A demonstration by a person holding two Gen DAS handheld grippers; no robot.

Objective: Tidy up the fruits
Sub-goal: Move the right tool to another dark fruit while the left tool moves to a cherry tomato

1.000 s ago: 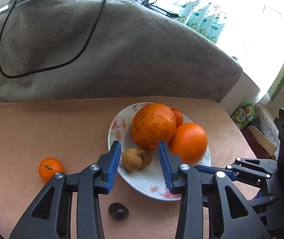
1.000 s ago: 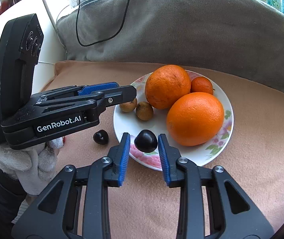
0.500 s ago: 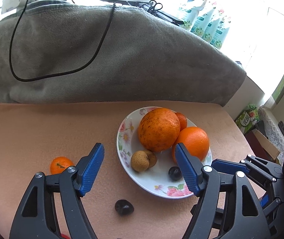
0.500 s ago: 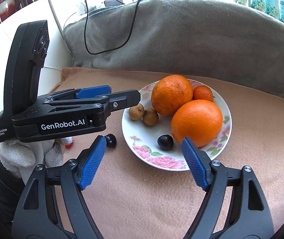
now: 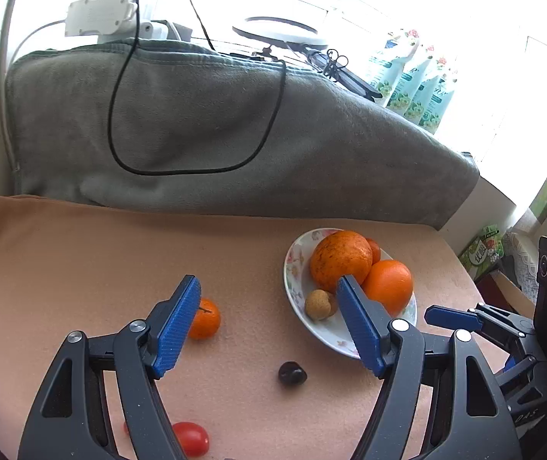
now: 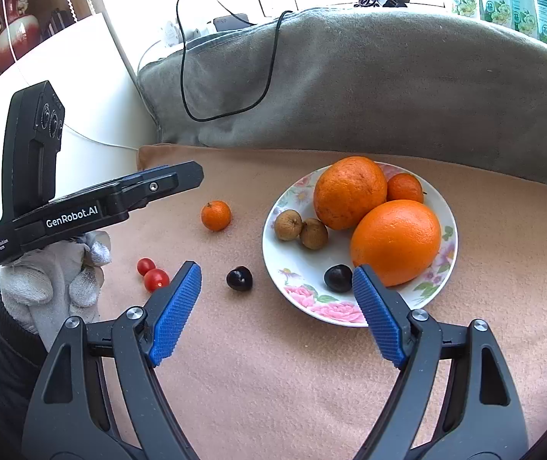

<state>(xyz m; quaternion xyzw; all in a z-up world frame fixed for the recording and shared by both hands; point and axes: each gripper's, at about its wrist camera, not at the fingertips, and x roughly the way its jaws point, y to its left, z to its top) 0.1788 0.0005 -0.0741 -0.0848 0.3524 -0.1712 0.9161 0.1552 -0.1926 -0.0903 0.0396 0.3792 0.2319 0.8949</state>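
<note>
A floral plate [image 6: 450,230] holds two big oranges [image 6: 395,241], a small mandarin [image 6: 404,188], two brown longans [image 6: 288,224] and a dark cherry [image 6: 338,278]. On the peach cloth lie a second dark cherry [image 6: 239,278] [image 5: 292,373], a mandarin [image 6: 216,215] [image 5: 205,319] and two cherry tomatoes [image 6: 156,279] [image 5: 191,439]. My right gripper [image 6: 273,306] is open and empty, held back from the plate's front edge. My left gripper [image 5: 269,324] is open and empty above the loose cherry, with the mandarin by its left finger. It also shows in the right wrist view [image 6: 174,178].
A grey blanket [image 6: 369,84] with a black cable [image 6: 197,76] rises behind the cloth. A white wall [image 6: 93,107] bounds the left side. Bottles [image 5: 419,84] stand on the sill at the back right. A green packet [image 5: 482,251] lies beyond the cloth's right edge.
My right gripper opened, dropped the dark cherry on the plate and pulled back. My left gripper opened wide and moved back and left, away from the plate toward the loose fruit.
</note>
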